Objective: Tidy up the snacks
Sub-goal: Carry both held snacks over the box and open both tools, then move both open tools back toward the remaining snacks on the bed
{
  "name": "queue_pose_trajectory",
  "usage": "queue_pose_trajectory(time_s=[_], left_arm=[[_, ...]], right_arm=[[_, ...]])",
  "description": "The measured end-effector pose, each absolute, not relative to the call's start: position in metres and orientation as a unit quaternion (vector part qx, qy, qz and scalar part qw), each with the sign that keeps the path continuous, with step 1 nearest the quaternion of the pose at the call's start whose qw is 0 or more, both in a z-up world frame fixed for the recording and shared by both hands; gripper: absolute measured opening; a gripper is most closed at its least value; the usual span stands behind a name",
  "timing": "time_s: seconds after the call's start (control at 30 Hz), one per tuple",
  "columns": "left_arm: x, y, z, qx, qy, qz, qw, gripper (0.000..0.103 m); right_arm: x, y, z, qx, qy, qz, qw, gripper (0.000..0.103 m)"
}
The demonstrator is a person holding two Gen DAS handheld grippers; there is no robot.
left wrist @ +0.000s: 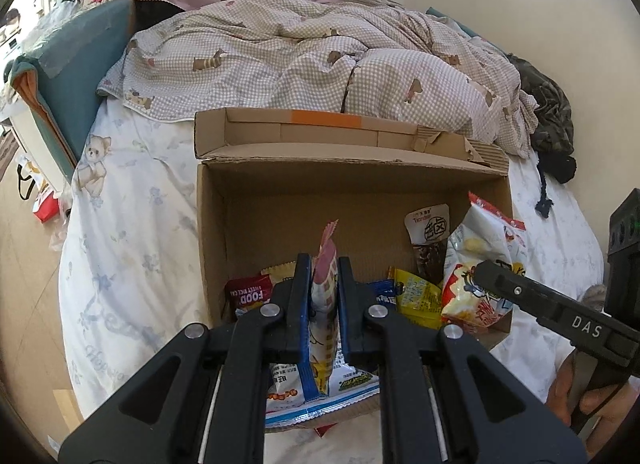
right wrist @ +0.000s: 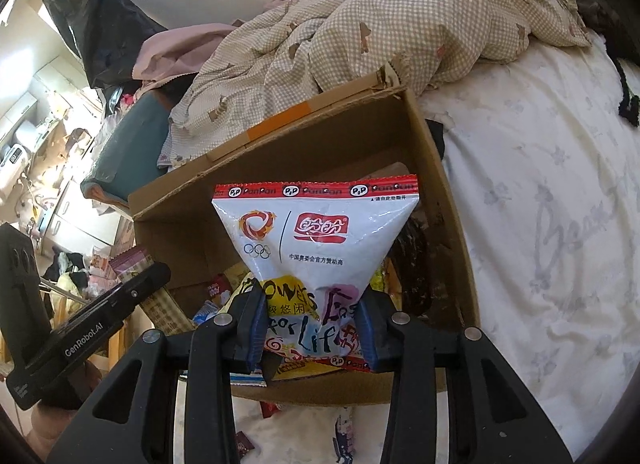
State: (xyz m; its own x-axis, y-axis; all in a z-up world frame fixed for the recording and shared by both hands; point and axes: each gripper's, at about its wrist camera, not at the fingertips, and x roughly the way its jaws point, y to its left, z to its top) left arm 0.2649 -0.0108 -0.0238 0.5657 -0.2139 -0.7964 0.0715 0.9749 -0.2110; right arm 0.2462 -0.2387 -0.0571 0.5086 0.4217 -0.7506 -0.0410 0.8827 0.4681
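Note:
An open cardboard box stands on the bed, also in the right wrist view. My left gripper is shut on a pink and white checked snack packet, held edge-up over the box's near side. My right gripper is shut on a white and red chips bag, held upright over the box; the bag also shows in the left wrist view. Several snack packets lie in the box: a red one, a yellow one, a dark one.
A checked quilt is bunched behind the box. A teal headboard cushion is at left. White floral sheet lies right of the box. A few small packets lie on the sheet before the box. Cluttered floor at far left.

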Motion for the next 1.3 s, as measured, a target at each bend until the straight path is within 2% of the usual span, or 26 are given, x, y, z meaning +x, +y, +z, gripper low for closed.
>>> queue_pose_trajectory(time_s=[0.07,0.1,0.13,0.17,0.2,0.23,0.27,0.3,0.37,0.43,0.87,1.1,1.23,1.3], left_arm=[[0.265,-0.012,-0.024,-0.075,0.460,-0.077,0.881,0.012],[0.265,-0.012,-0.023,-0.072,0.460,-0.074,0.882,0.019],[0.265,-0.013,-0.023,-0.065,0.460,-0.071,0.883,0.025],[0.265,-0.015,-0.022,-0.059,0.460,-0.070,0.883,0.035],[0.264,-0.016,-0.021,-0.052,0.458,-0.068,0.885,0.041],[0.262,-0.016,-0.019,-0.047,0.453,-0.066,0.888,0.044],[0.261,-0.016,-0.017,-0.044,0.447,-0.064,0.891,0.053],[0.259,-0.016,-0.015,-0.044,0.443,-0.064,0.893,0.067],[0.255,-0.014,-0.009,-0.048,0.427,-0.064,0.901,0.084],[0.251,-0.013,-0.004,-0.046,0.414,-0.062,0.907,0.091],[0.241,-0.010,-0.002,-0.044,0.401,-0.063,0.913,0.091],[0.226,-0.004,0.009,-0.055,0.386,-0.047,0.920,0.091],[0.212,-0.004,0.013,-0.043,0.388,-0.047,0.919,0.092],[0.202,-0.002,0.015,-0.041,0.386,-0.046,0.920,0.096]], right_arm=[[0.245,-0.237,-0.054,0.204,0.464,0.137,0.851,0.042],[0.244,-0.237,-0.054,0.205,0.462,0.136,0.852,0.043],[0.244,-0.237,-0.054,0.207,0.463,0.138,0.851,0.051],[0.245,-0.237,-0.054,0.211,0.465,0.141,0.848,0.064],[0.245,-0.237,-0.055,0.213,0.468,0.142,0.846,0.071],[0.245,-0.237,-0.055,0.213,0.469,0.138,0.846,0.082],[0.244,-0.238,-0.054,0.212,0.466,0.131,0.849,0.087],[0.242,-0.240,-0.053,0.210,0.461,0.123,0.853,0.087],[0.243,-0.243,-0.053,0.208,0.462,0.120,0.854,0.087],[0.244,-0.245,-0.054,0.214,0.468,0.121,0.849,0.087],[0.243,-0.244,-0.056,0.210,0.478,0.118,0.845,0.087],[0.229,-0.238,-0.037,0.187,0.456,0.127,0.861,0.087],[0.214,-0.241,-0.032,0.206,0.457,0.134,0.855,0.095],[0.206,-0.243,-0.031,0.208,0.460,0.128,0.854,0.096]])
